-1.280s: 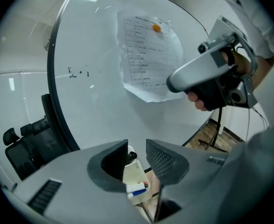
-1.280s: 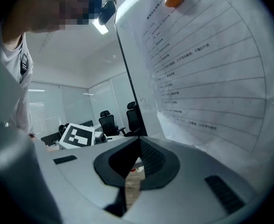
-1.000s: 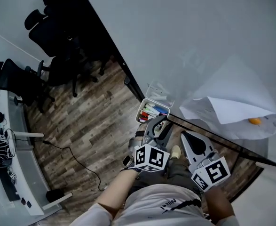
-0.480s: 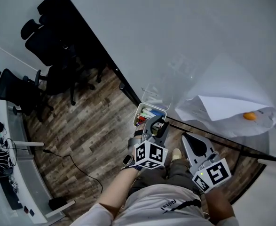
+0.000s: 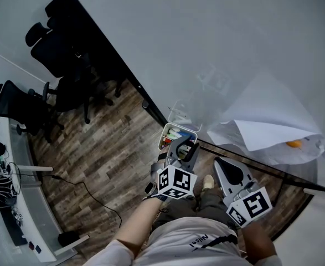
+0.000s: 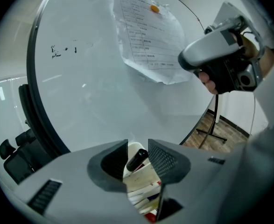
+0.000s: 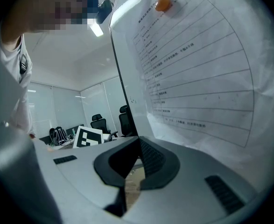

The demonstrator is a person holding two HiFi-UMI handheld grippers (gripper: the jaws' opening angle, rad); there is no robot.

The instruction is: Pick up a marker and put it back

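I see the whiteboard (image 5: 217, 49) filling the far side, with a printed sheet (image 5: 267, 132) hanging at its right. My right gripper (image 5: 227, 168) sits near me, jaws closed on nothing. My left gripper (image 5: 182, 144) is over the marker tray (image 5: 176, 131) at the board's edge, jaws pinching a black-capped marker (image 6: 137, 159).
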